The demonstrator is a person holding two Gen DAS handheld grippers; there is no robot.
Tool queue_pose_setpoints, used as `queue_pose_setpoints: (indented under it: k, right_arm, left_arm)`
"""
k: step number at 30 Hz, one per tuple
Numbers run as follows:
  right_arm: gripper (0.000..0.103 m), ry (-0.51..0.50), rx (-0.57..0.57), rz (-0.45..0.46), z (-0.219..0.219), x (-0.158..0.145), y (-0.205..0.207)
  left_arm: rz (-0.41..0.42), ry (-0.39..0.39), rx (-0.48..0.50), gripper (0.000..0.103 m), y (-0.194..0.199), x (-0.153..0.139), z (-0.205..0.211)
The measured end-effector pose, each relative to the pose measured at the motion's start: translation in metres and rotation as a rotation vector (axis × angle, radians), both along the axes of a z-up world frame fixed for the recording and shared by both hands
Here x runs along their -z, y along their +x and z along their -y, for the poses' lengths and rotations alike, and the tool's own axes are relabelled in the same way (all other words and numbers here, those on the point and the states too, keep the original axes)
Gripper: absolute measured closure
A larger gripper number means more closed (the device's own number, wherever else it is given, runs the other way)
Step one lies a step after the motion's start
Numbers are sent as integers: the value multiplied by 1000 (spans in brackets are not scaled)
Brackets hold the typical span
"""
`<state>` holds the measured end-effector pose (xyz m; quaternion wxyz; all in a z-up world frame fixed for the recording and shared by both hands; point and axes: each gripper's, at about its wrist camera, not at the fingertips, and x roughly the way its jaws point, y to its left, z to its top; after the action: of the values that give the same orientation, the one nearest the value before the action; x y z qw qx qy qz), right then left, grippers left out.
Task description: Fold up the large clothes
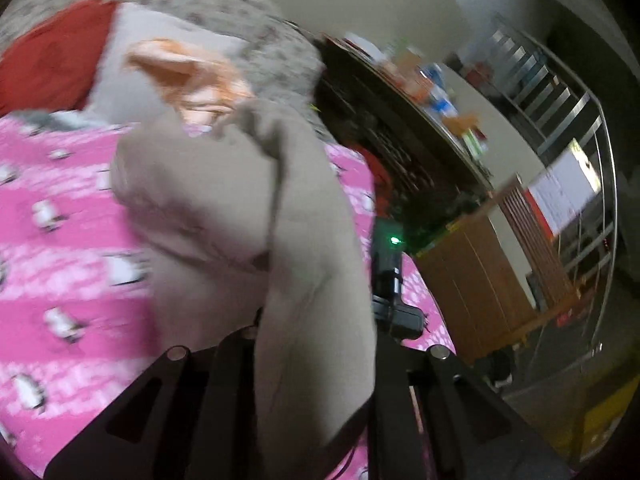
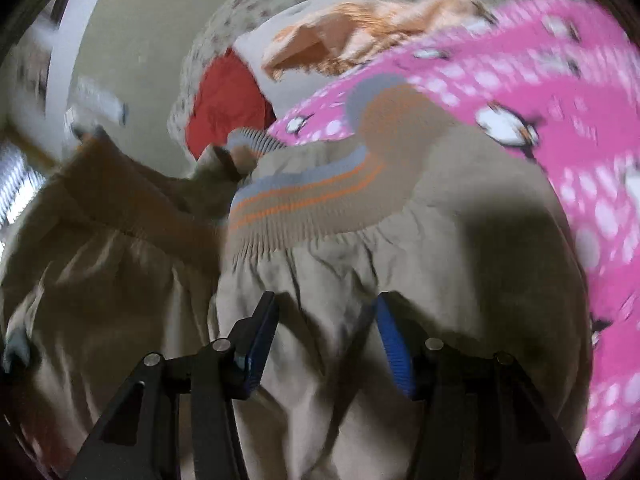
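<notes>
Gripping beige garment point(image 1: 240, 208) w/ left gripper point(image 1: 280, 344): jaws closed tight on a bunched fold, cloth draping over fingers and hanging twd pink penguin blanket point(image 1: 60, 240). Right gripper point(image 2: 320, 344) abt half open, blue pads point(image 2: 394, 356) straddling a ridge of same fabric just below ribbed striped hem point(image 2: 304, 200); pinch vs. mere bracket — can't tell. Garment's bulk ahead of and under right gripper, hem band running crosswise. Looks like right nearer hem, left holding lifted end.

Black grippers w/ metal rivets; right fingers point(image 2: 390, 344) blue-padded.
</notes>
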<state>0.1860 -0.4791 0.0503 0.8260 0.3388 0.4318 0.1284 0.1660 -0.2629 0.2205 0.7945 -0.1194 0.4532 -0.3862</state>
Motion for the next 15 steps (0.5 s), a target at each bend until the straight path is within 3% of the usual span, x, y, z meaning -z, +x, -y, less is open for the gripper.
queue_pose_setpoints:
  k: [2,5,6,7,8,11,15]
  right_arm:
    - [51,191,65,3,30,11,-11]
    - [39,484,151,22,71,35,-31]
    - [34,553,167,33,79,41,-35]
    - [31,647,187,48,88,50,-41]
    - [29,695,194,51,93,56,-45]
    - [28,758,194,46,103,67,-49]
    - [22,822,171,73,109,67,-50]
  left_arm:
    - [-18,2,26,93,-1,14,31]
    - [-97,-29,52,89,6,48,61]
    - [-126,-53,56,84,7,59,66]
    - [-152,-83,64,69,5,66,68]
    - [-190,-120,77,50,4,73,72]
    - [-239,-209,97,29,-3,71,70]
    - [-190,-185,178,26,-17,39,61]
